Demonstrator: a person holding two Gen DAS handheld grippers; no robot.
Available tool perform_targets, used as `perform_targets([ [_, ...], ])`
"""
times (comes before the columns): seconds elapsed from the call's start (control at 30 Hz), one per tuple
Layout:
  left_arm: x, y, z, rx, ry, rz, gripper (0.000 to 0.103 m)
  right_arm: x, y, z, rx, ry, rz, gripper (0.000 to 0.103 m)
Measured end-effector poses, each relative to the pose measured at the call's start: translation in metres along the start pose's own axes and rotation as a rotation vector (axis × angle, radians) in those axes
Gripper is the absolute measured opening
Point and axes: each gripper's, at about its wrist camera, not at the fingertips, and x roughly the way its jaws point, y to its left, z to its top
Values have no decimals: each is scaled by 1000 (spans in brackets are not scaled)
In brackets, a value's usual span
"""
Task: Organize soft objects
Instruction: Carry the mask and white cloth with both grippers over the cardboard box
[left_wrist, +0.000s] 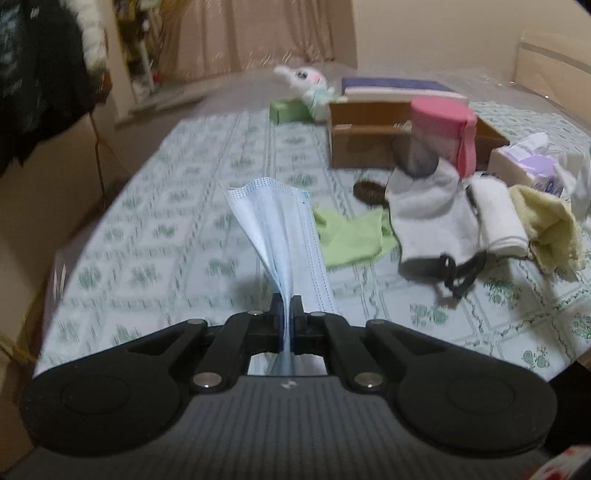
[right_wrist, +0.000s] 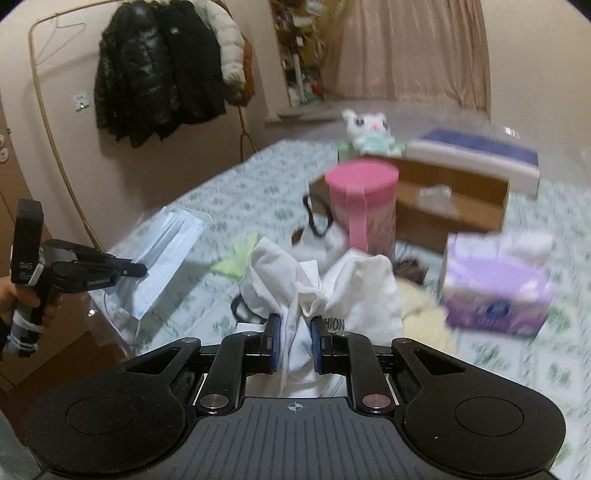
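My left gripper (left_wrist: 286, 306) is shut on a pale blue face mask (left_wrist: 273, 225), which stands up from the jaws above the patterned tablecloth (left_wrist: 184, 236). In the right wrist view the same left gripper (right_wrist: 142, 271) holds the mask (right_wrist: 166, 254) at the table's left edge, with a hand on its handle. My right gripper (right_wrist: 294, 325) is shut on a bunched white cloth (right_wrist: 273, 280) with dark lettering, raised off the table. Behind the mask lie a green cloth (left_wrist: 354, 236), a white bag with black straps (left_wrist: 428, 210), a rolled white towel (left_wrist: 498, 218) and a yellow towel (left_wrist: 550, 229).
A pink-lidded container (right_wrist: 364, 199) stands in front of an open cardboard box (right_wrist: 450, 206). A purple tissue box (right_wrist: 495, 284) sits at the right. A plush toy (right_wrist: 369, 129) and a green box (left_wrist: 288, 110) are at the far end. Coats (right_wrist: 166, 66) hang by the wall.
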Motion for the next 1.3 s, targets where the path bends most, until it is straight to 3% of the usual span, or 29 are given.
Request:
perform_targets([
  [0.2,7,1,43,83,-75,0,2,-15,-13,35,-45,-78,-23,17],
  [0.4,37,-3,99,116,-148,-45,2,-11,-50,74,-41,-160,-63,17],
  [0.9,167,-46,244,189,-276,-218,2,71,-157,151,-18,-180,-106,17],
  [1.13,228,-77,272,252,-275,-324,3,119,-192,167,-22,-158,-120,17],
  [1.3,273,-105,280,377,-245,-390,3,142,-214,168,-15,-139,-142,17],
])
